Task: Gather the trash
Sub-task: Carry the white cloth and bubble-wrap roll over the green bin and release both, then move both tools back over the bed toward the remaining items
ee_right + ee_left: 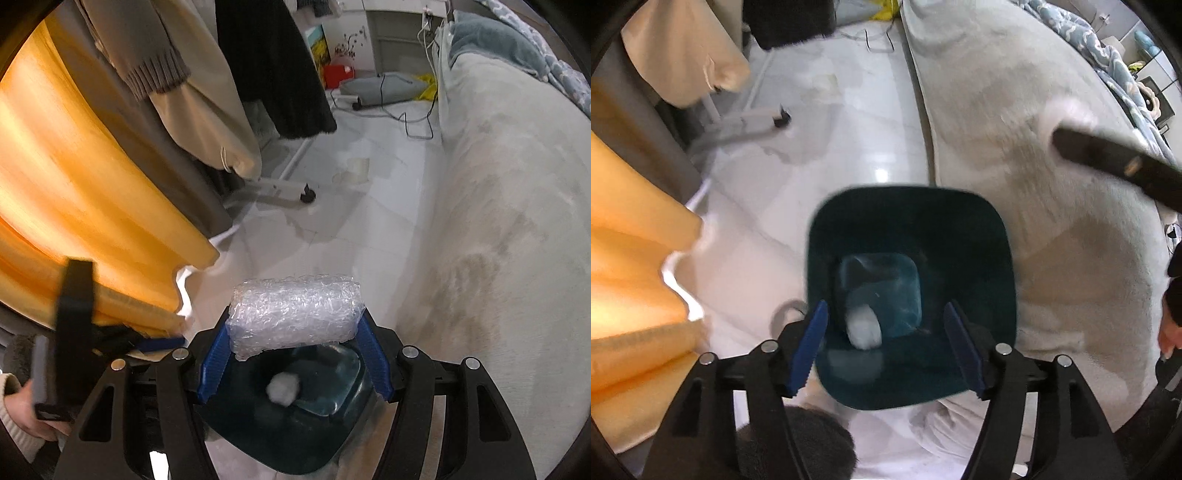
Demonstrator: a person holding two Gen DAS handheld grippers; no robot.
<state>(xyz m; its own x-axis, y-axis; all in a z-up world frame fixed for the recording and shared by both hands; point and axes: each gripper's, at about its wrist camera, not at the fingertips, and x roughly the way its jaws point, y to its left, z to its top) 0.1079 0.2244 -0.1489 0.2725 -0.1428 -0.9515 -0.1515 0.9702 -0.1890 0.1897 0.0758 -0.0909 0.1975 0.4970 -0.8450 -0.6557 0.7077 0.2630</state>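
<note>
While the left gripper hangs over the dark bin, its jaws are spread and empty; a white wad lies blurred inside the bin. An orange curtain crowds one side, a grey bed the other.

From the right wrist, the right gripper clamps a bubble-wrap roll above the bin, the wad beneath; a cable trails across the floor.
</note>
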